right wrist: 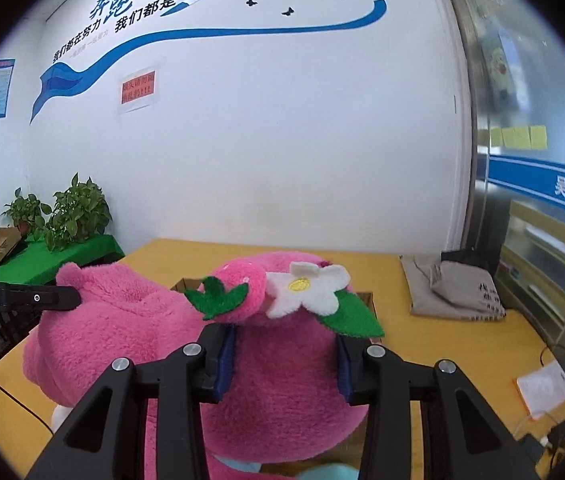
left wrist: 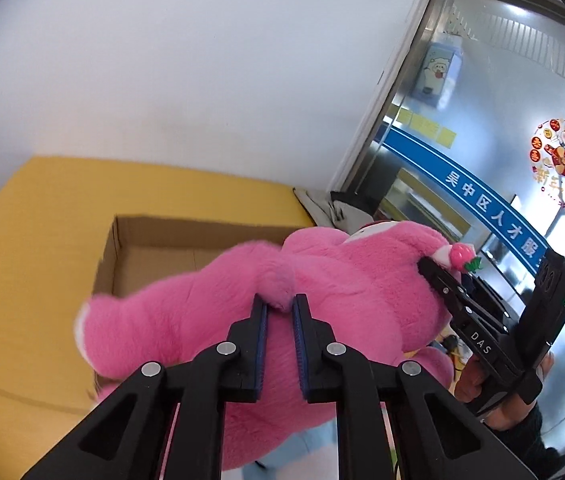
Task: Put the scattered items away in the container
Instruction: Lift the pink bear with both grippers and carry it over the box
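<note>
A big pink plush bear (left wrist: 346, 300) hangs in the air above the yellow table (left wrist: 26, 264), held by both grippers. My left gripper (left wrist: 280, 304) is shut on the bear's small tail. My right gripper (right wrist: 286, 344) is shut on the bear's head (right wrist: 282, 380), just below its white flower (right wrist: 306, 288) and strawberry (right wrist: 238, 292). The right gripper also shows in the left wrist view (left wrist: 438, 276) at the bear's head. An open cardboard box (left wrist: 154, 252) stands on the table just behind and below the bear; its inside looks empty where visible.
A grey cloth bag (right wrist: 454, 288) lies at the table's far right corner. A notebook (right wrist: 542, 388) and cables (right wrist: 558, 432) lie at the right edge. Potted plants (right wrist: 62, 216) stand on a green-covered side table at the left. A white wall is behind, glass doors at the right.
</note>
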### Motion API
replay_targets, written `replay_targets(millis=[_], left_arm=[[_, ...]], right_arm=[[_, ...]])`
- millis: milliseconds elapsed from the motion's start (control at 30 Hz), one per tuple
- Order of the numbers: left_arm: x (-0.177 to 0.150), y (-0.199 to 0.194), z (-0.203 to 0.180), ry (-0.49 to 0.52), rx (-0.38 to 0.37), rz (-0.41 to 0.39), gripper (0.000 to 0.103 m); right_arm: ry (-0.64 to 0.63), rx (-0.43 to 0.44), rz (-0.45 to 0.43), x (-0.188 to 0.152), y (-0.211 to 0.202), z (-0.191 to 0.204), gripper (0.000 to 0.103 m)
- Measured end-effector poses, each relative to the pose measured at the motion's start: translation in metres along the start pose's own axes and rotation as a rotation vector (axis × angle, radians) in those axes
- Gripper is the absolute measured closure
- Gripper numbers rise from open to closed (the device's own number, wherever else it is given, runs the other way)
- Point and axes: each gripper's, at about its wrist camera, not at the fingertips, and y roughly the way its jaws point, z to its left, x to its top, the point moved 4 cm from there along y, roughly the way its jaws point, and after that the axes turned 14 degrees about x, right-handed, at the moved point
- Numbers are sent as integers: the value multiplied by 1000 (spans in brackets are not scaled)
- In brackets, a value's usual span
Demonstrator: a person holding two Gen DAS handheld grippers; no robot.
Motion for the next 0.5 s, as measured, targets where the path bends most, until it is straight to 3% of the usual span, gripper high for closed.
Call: replay_targets(millis=[67, 167, 200, 267, 333, 367, 400, 467, 500], left_arm=[[21, 13, -6, 28, -23, -18, 101], [43, 40, -11, 98, 26, -59, 101], [45, 52, -7, 80, 19, -34, 101], [39, 77, 10, 27, -10, 41, 101], [25, 99, 25, 9, 35, 93, 98], [16, 113, 33, 3, 60, 131, 96], [8, 128, 41, -9, 77, 176, 90], [-11, 156, 57, -43, 102, 276, 69], [-19, 166, 62, -56, 115, 312, 50]], right_arm=[[-15, 22, -8, 14, 24, 3, 64], [-38, 12, -5, 22, 64, 9, 71], [-41, -18, 1, 21, 78, 7, 80], [39, -49, 60, 7, 104, -13, 86], [104, -80, 139, -16, 123, -38, 87], [118, -84, 173, -28, 129, -45, 93], [131, -70, 207, -40, 134, -50, 100], [161, -1, 289, -61, 144, -52, 98], [162, 30, 328, -70, 147, -48, 97]])
